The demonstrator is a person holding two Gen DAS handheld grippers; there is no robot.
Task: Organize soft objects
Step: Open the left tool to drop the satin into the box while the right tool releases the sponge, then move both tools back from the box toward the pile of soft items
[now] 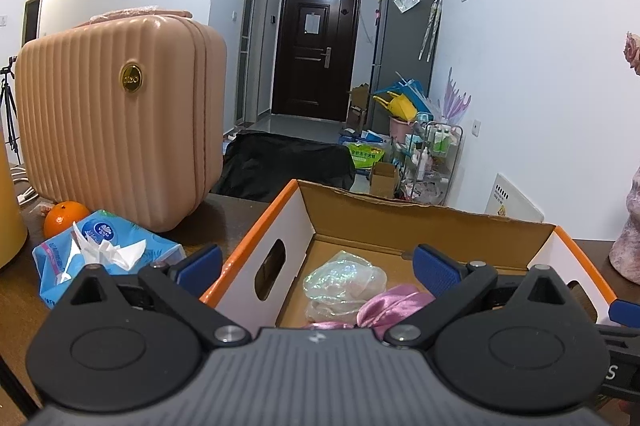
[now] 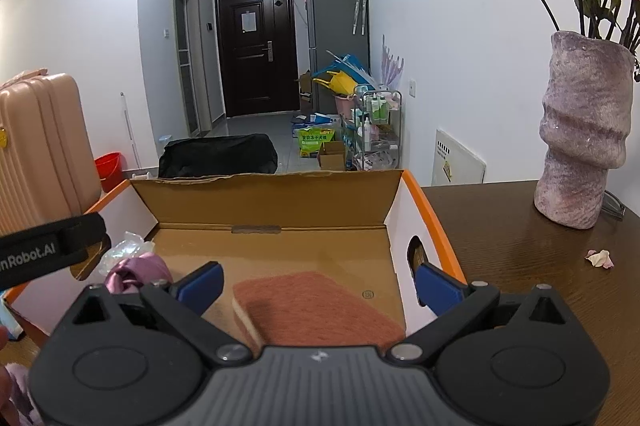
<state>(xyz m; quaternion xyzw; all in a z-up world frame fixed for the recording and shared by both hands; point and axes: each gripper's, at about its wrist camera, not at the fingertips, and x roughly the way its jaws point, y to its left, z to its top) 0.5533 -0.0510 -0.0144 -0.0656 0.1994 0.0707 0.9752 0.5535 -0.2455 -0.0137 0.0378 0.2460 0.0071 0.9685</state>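
Observation:
An open cardboard box with an orange rim [image 1: 256,222] [image 2: 432,214] sits on the dark wooden table. Inside lie an iridescent clear plastic wad [image 1: 344,278] [image 2: 124,246], a pink satin scrunchie [image 1: 392,306] [image 2: 138,272] and a brown-topped sponge [image 2: 312,310]. My left gripper [image 1: 318,268] is open and empty above the box's left part, over the scrunchie. My right gripper [image 2: 318,286] is open above the sponge, not touching it.
A pink ribbed suitcase [image 1: 120,122] stands at the left. A blue tissue pack [image 1: 100,250] and an orange [image 1: 64,216] lie beside the box. A mauve vase [image 2: 580,130] with dried roses and a fallen petal [image 2: 599,258] are at the right.

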